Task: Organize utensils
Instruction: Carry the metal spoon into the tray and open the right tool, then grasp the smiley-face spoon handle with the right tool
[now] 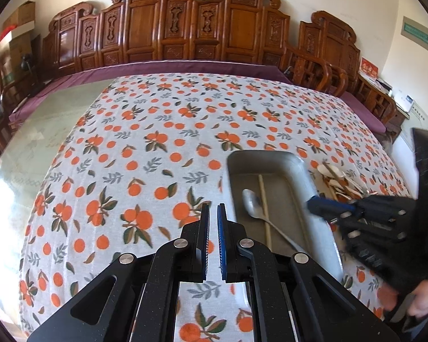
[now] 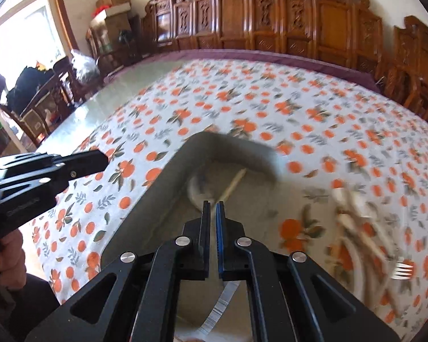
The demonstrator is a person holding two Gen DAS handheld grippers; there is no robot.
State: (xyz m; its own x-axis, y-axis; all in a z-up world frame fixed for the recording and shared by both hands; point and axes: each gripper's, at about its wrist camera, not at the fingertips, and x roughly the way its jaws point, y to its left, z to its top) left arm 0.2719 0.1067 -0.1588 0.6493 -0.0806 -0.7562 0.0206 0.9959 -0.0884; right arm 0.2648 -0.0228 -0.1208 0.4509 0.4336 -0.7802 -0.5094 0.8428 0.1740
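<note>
Black linkage arms fill the bottom of both wrist views and hide the cloth beneath them. Between them the left gripper [image 1: 213,209] has its jaws drawn nearly together with only a thin slit showing, and nothing is held; it hangs over the orange-print tablecloth [image 1: 145,142], just left of the grey tray [image 1: 322,216]. To the right of those jaws the tray runs away from the camera, its near end cut off by the linkage. Inside it lie a metal spoon [image 1: 252,201] and a pale chopstick [image 1: 264,199], the spoon's handle crossing the chopstick. Right of the tray, the right gripper [image 1: 314,203] reaches in over the rim, with a hand [image 1: 422,305] behind it at the frame edge. Its own view is smeared by motion blur: its jaws are likewise shut on nothing, poised above the tray's interior, where the spoon and chopstick ahead are only vague shapes. A pile of loose utensils [image 2: 365,228] lies on the cloth right of these jaws, outside the tray; a fork [image 2: 403,270] can be made out, the rest cannot be told apart. Left of both jaws the cloth is open, then bare desk [image 1: 37,142] to its edge. Beyond, carved wooden chairs [image 1: 185,28] line the far wall.
</note>
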